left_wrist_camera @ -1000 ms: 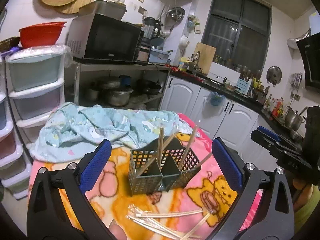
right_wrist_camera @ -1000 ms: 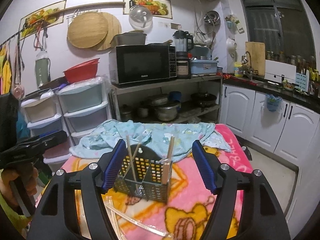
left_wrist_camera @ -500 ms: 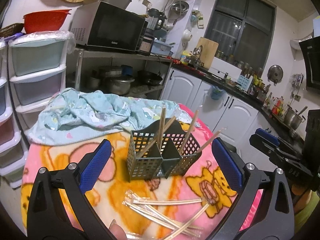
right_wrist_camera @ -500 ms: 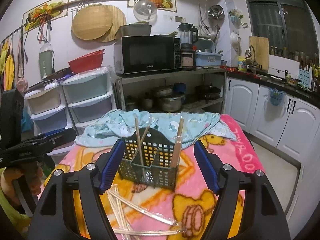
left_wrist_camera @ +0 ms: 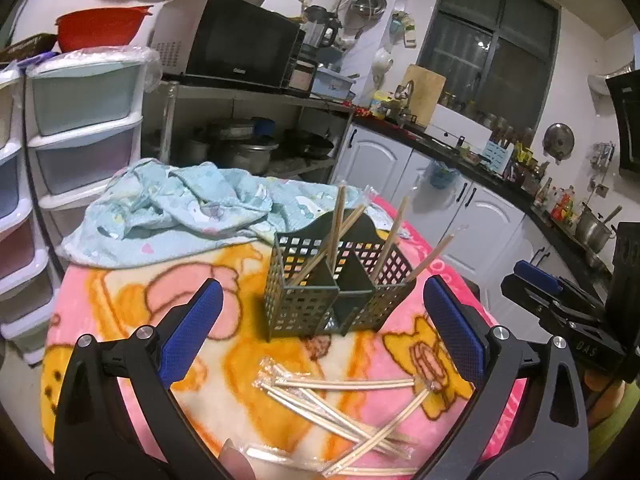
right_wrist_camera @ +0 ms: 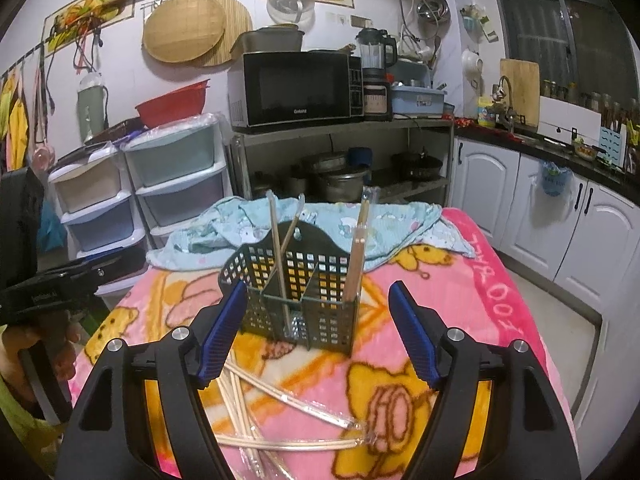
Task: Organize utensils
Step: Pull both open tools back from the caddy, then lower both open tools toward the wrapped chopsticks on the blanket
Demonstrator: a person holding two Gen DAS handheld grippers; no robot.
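**Chopsticks loose on table, holder part-filled**

Chopsticks [left_wrist_camera: 344, 404], many in clear wrappers, lie in a crossed heap at 6 o'clock in the left wrist view, nearest the cameras, on the pink cartoon blanket [left_wrist_camera: 132, 292] covering the table. Left gripper [left_wrist_camera: 320, 328] hangs above them, fingers [left_wrist_camera: 192, 324] spread wide, holding nothing. Right gripper [right_wrist_camera: 316, 332] likewise spread wide and empty; its heap sits at 6 to 7 o'clock, partly under the left finger.

Just beyond, dead centre, the grey mesh holder [left_wrist_camera: 316, 292] stands upright with divided compartments. A few sticks already lean in it, tips pointing to 12 and 1 o'clock.

Behind the holder, at 11 o'clock, a crumpled blue cloth [left_wrist_camera: 180, 208]. Far back, a microwave [right_wrist_camera: 296, 88] on a rack.

Judgement: next pick is one stick from the heap. Choose the topmost, uncrossed one; close across its middle, not the slippery wrapper end. Lift clear before swinging, then drop steeply into a compartment to avoid tipping the light holder.
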